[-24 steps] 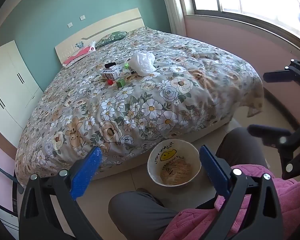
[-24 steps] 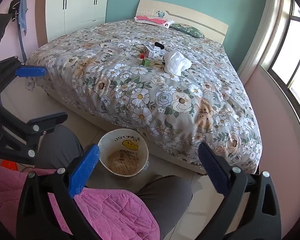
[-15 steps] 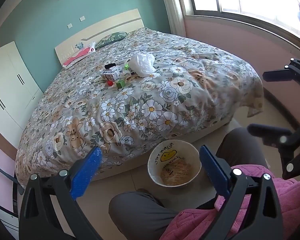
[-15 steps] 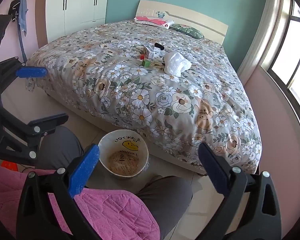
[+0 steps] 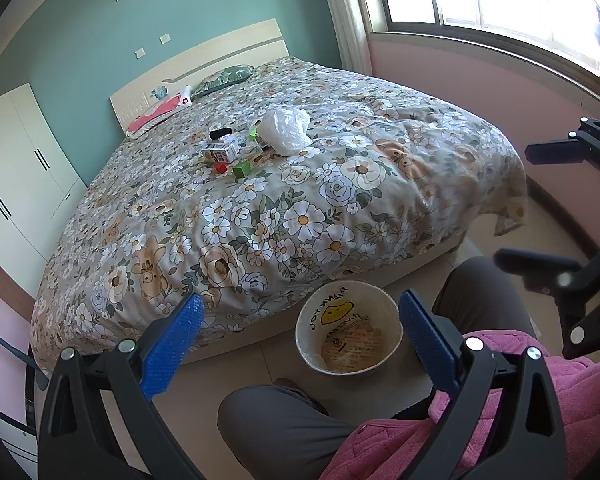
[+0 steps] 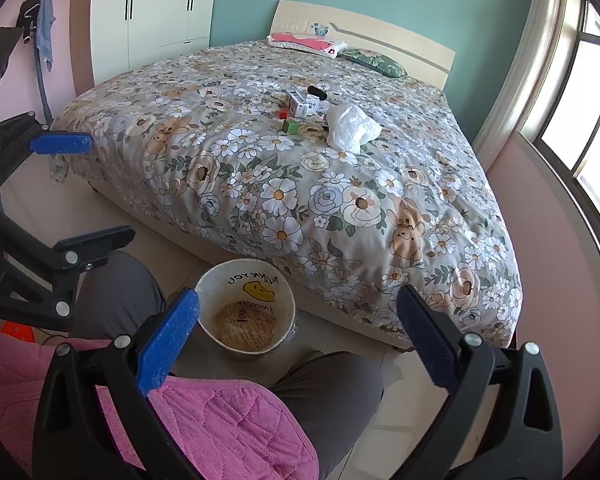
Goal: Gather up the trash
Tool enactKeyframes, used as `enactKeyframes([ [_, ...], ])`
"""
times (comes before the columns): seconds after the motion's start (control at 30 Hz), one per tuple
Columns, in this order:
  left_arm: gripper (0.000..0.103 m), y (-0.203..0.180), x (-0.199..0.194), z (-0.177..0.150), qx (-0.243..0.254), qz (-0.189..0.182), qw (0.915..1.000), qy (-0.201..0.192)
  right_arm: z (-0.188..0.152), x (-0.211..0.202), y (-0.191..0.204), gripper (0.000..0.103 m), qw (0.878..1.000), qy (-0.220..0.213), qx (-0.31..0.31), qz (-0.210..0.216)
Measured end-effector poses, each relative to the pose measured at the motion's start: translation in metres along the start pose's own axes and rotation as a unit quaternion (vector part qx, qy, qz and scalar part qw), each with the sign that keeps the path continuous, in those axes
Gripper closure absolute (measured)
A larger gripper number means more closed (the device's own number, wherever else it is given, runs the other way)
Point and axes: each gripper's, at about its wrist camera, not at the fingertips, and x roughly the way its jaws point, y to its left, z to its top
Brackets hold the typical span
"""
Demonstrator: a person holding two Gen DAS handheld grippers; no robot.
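I have both grippers raised over my lap, tilted down toward the floor at the foot of the bed (image 5: pixel 260 216). The left gripper (image 5: pixel 298 332) has its jaws spread wide with nothing between the blue pads (image 5: pixel 172 338), and the right gripper (image 6: pixel 298 330) stands just as wide and empty; each shows at the edge of the other's view, apart from it. Below them, on the tiled floor just beside the bed's edge, sits the wastebasket (image 5: pixel 306 334), a round bin lined with a bag printed with a yellow smiley and "THANK YOU"; in the pictures it lies between my grey-trousered knees (image 5: pixel 284 420), and a pink quilted jacket (image 6: pixel 204 412) fills the near edge. The trash lies well away from the bin, up in the middle of the flowered bedspread: a crumpled white plastic bag (image 5: pixel 286 130), just beside it a small white carton (image 5: pixel 222 152), a black cylindrical object (image 5: pixel 220 133) behind the carton, and in front of it a small green block (image 5: pixel 242 169) and a small red piece (image 5: pixel 220 167). A few more bits sit between the carton and the bag, too small for me to identify. At the headboard rest a pink pillow (image 6: pixel 306 42) and a green patterned pillow (image 6: pixel 374 62). Neither gripper touches anything.
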Motion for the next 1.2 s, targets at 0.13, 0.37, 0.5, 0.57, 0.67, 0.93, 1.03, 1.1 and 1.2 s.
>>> enactKeyframes([
  [0.13, 0.004, 0.0000, -0.0003, -0.0002, 0.001, -0.001, 1.0000, 0.000, 0.0006, 0.0000, 0.0000, 0.007, 1.000, -0.001, -0.001, -0.001],
  [0.37, 0.004, -0.0002, -0.0006, 0.0005, 0.001, 0.000, 1.0000, 0.000, -0.0016, -0.0016, -0.0010, 0.007, 1.000, -0.004, -0.002, -0.005],
  [0.5, 0.004, -0.0002, -0.0007, 0.0005, 0.001, -0.001, 1.0000, 0.000, -0.0012, -0.0019, -0.0009, 0.007, 1.000, -0.004, -0.002, -0.004],
  [0.57, 0.004, -0.0009, -0.0023, 0.0019, 0.002, -0.002, 1.0000, -0.001, -0.0010, -0.0020, -0.0009, 0.007, 1.000, -0.004, -0.003, -0.003],
  [0.67, 0.004, -0.0007, -0.0033, 0.0026, 0.003, -0.002, 1.0000, -0.001, -0.0007, -0.0020, -0.0007, 0.007, 1.000, -0.003, -0.003, -0.003],
  [0.93, 0.004, -0.0005, -0.0037, 0.0028, 0.003, -0.001, 1.0000, -0.001, -0.0006, -0.0017, 0.0012, 0.007, 1.000, -0.003, -0.003, -0.003],
  [1.03, 0.004, -0.0002, -0.0045, 0.0037, 0.003, -0.001, 1.0000, -0.002, -0.0004, -0.0022, 0.0015, 0.007, 1.000, -0.004, -0.004, -0.004],
  [1.1, 0.004, 0.0000, -0.0047, 0.0043, 0.003, -0.001, 1.0000, -0.002, 0.0001, -0.0019, 0.0012, 0.007, 1.000, -0.003, -0.004, -0.004],
  [1.2, 0.004, -0.0003, -0.0046, 0.0036, 0.003, -0.001, 1.0000, -0.002, 0.0004, -0.0020, 0.0011, 0.007, 1.000, -0.003, -0.005, -0.005],
])
